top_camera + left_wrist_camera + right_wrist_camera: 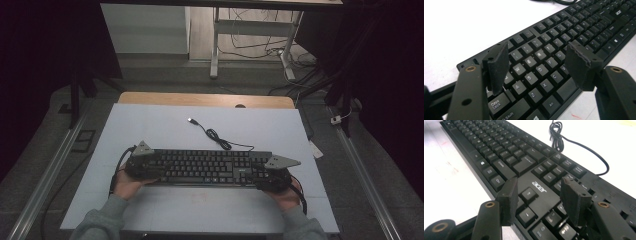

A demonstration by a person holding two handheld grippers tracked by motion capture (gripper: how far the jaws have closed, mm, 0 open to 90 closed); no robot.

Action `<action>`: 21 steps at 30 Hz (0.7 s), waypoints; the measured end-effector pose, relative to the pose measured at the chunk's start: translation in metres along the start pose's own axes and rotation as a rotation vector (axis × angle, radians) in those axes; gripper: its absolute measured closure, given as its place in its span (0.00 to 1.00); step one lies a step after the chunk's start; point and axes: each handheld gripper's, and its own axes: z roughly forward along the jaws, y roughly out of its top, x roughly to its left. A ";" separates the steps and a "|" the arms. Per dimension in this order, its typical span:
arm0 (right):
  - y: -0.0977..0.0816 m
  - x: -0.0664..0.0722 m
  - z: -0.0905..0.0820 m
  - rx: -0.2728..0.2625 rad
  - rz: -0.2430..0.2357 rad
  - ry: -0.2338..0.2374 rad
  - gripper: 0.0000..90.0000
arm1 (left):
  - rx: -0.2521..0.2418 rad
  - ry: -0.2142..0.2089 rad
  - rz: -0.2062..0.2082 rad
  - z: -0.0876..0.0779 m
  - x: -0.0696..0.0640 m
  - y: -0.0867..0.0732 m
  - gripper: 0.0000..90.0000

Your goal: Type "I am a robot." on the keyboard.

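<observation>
My right gripper (537, 200) hangs just above the keyboard (506, 152), its jaws apart over the arrow keys (529, 215) with nothing pinched between them. Behind the keyboard its cable (574, 145) lies on the white table (454, 182), bundled at one spot.

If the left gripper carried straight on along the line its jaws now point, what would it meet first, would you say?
Most likely the letter keys at the left end of the black Acer keyboard. The left gripper stands open just above them, around the W, E, S and D keys; exact height is hard to judge.
</observation>
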 end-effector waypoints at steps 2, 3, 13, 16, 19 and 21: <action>0.002 0.000 0.002 -0.009 0.010 0.009 0.55 | 0.005 -0.001 0.005 0.001 0.000 0.000 0.40; 0.003 0.000 0.002 -0.012 0.017 0.014 0.55 | 0.006 0.000 0.006 0.001 0.000 0.000 0.40; 0.022 0.005 0.012 -0.060 0.032 0.053 0.61 | -0.001 -0.006 0.009 0.001 -0.001 0.000 0.40; 0.029 0.006 0.015 -0.068 0.029 0.060 0.67 | 0.000 -0.006 0.009 0.001 0.000 0.000 0.40; 0.035 0.009 0.020 -0.065 0.028 0.083 0.77 | -0.001 -0.005 0.006 0.002 0.000 0.000 0.40; 0.039 0.011 0.023 -0.064 0.030 0.105 0.85 | 0.002 -0.008 0.009 0.003 0.000 0.000 0.40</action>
